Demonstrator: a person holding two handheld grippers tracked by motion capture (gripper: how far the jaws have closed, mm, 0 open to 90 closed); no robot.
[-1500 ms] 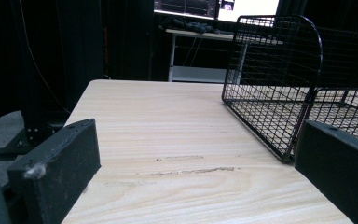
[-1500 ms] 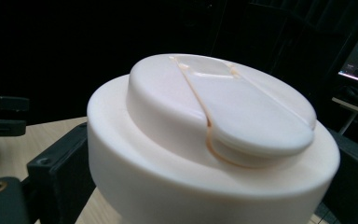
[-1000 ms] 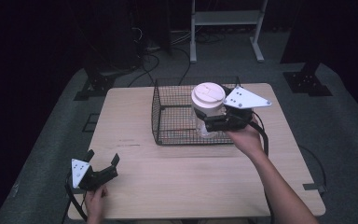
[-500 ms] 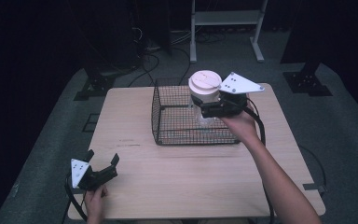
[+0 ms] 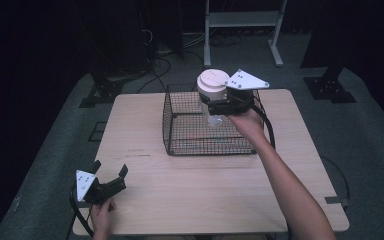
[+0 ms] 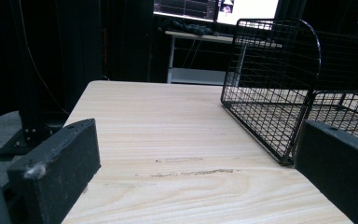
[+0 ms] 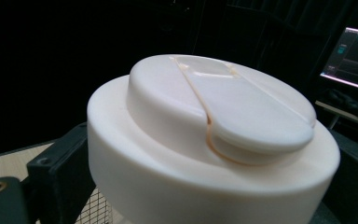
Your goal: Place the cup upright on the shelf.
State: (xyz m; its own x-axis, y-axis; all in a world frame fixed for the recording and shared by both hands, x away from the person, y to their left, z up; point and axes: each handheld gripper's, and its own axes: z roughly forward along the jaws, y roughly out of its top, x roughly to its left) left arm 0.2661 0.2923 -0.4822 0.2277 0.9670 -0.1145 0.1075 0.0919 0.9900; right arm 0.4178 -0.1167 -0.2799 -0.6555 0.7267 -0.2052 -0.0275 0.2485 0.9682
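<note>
A clear jar (image 5: 214, 114) with a wide cream-white lid (image 5: 212, 83) hangs above the black wire basket (image 5: 180, 135) on the wooden table (image 5: 195, 185). My right gripper (image 5: 219, 106) is shut on the jar just under the lid. In the right gripper view the lid (image 7: 214, 135) looms close between my black jaws, with basket mesh below it. My left gripper (image 5: 111, 178) rests near the table's front left corner, open with nothing between its fingers. From the left gripper view the basket (image 6: 279, 98) stands ahead to the right.
A white metal stand (image 5: 240, 25) and cables lie on the floor behind the table. Black stand bases (image 5: 330, 85) flank the table. A lit monitor (image 6: 214, 9) glows in the distance. Bare wood stretches between the basket and the left gripper.
My right gripper has carried the jar up and toward the far left, over the basket's back part. The left gripper has stayed put.
</note>
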